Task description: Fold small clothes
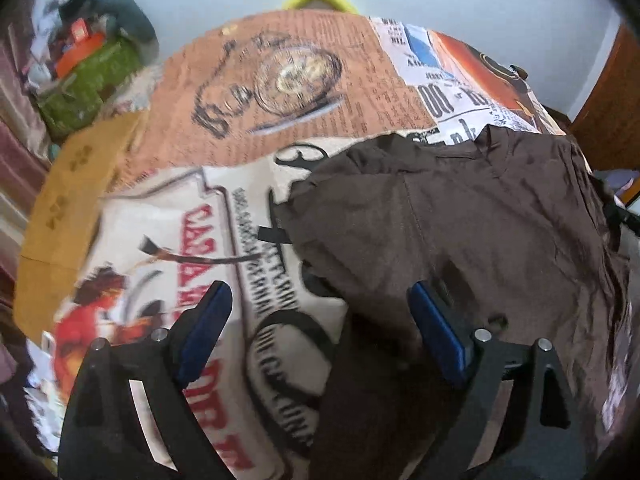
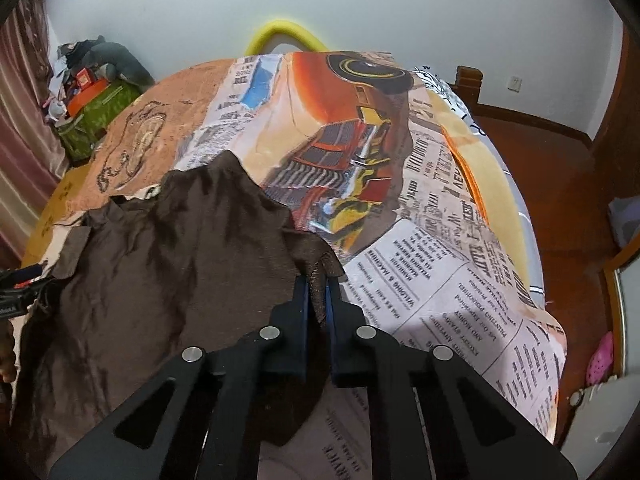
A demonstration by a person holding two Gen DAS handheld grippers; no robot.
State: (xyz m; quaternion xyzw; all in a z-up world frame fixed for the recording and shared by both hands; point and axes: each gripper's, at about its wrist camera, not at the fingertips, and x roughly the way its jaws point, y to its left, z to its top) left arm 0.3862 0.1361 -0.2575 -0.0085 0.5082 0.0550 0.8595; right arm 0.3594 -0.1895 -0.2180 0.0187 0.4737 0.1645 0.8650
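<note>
A small dark brown garment (image 1: 460, 232) lies spread and wrinkled on a bed covered with a newspaper-print sheet (image 1: 280, 92). My left gripper (image 1: 320, 300) hangs open over the garment's near left edge, its blue pads (image 1: 206, 320) wide apart, with brown cloth and printed sheet beneath the gap. In the right wrist view the same garment (image 2: 160, 272) fills the left half. My right gripper (image 2: 316, 292) is shut on a fold at the garment's right edge, cloth pinched between the blue pads. The left gripper (image 2: 20, 284) shows only as a sliver at that view's left edge.
A yellow padded rail (image 2: 286, 34) stands at the bed's far end. A green box stacked with clutter (image 2: 96, 108) sits at the back left beside a pink curtain (image 2: 20, 120). Wooden floor (image 2: 560, 184) and a pink shoe (image 2: 600, 358) lie to the right of the bed.
</note>
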